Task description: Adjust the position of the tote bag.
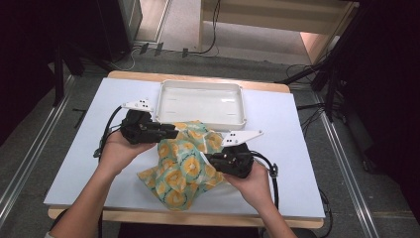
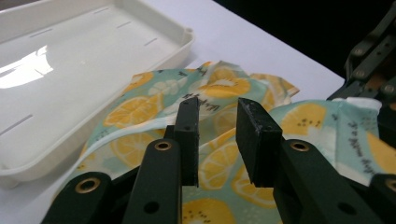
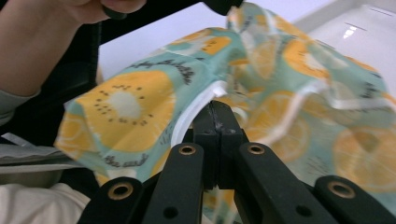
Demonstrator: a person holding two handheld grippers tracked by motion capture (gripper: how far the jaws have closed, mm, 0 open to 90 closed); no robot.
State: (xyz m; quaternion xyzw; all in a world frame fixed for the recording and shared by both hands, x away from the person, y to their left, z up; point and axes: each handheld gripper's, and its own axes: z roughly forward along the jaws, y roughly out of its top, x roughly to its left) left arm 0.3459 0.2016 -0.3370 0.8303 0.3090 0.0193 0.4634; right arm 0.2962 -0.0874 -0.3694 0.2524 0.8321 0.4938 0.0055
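Lemon-print cloth (image 1: pixel 183 166) lies crumpled on the white table (image 1: pixel 79 148), its far edge just beside the white tray (image 1: pixel 200 101). Right claw (image 3: pixel 215 114) is clamped together on a white-hemmed edge of the cloth. Left claw (image 2: pixel 217 119) hovers over the cloth, jaws apart, gripping nothing.

Two bare forearms come in from the near edge, each hand wrapped around a black two-jaw gripper.

The left hand (image 1: pixel 118 148) holds the left black gripper (image 1: pixel 174 132) roughly level, pointing toward the right one; in the left gripper view its flat black pads (image 2: pixel 258 140) stand apart with a clear gap and seem to press on nothing. The right hand (image 1: pixel 253 179) holds the right black gripper (image 1: pixel 210 159) pointing back toward the left, jaws pressed together, pinching a white-hemmed fold of the lemon-print teal cloth (image 3: pixel 140 107).
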